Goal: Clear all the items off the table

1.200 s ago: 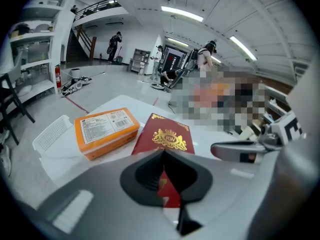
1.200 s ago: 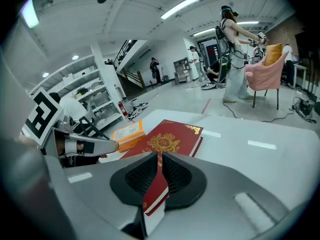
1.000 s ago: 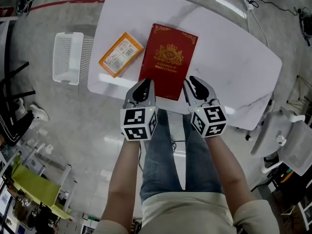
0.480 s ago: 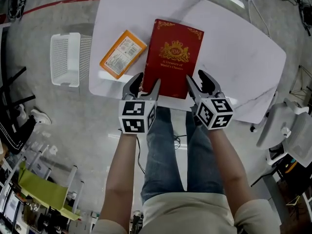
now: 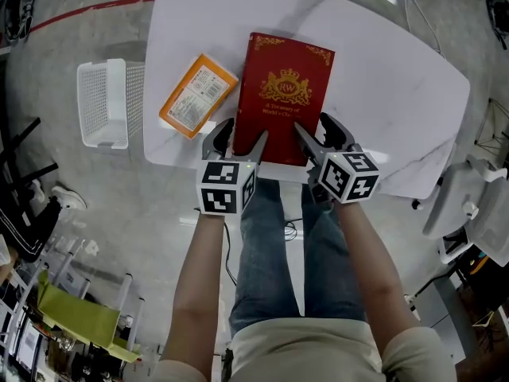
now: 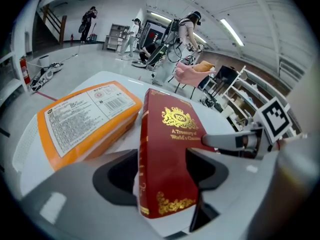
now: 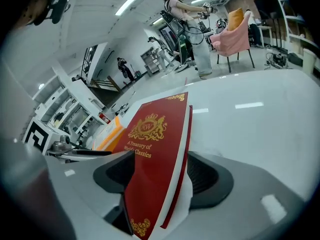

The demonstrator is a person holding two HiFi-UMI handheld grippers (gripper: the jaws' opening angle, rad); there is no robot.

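Corners of the red hardback book (image 5: 282, 86), flat at the near edge of the white tabletop (image 5: 390, 86), sit between the jaws of the left claw (image 5: 241, 136) and right claw (image 5: 314, 130), likely for a level two-handed lift. Both claws are released, jaws just opened, not pinching. One book, one orange box (image 5: 197, 94) to its left, one white basket (image 5: 102, 102) on the floor.

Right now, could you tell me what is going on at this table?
A person has a gripper at each near corner of the red hardcover book on the white table. The left gripper and right gripper have just been opening their jaws, which straddle it without gripping. An orange box lies beside it.
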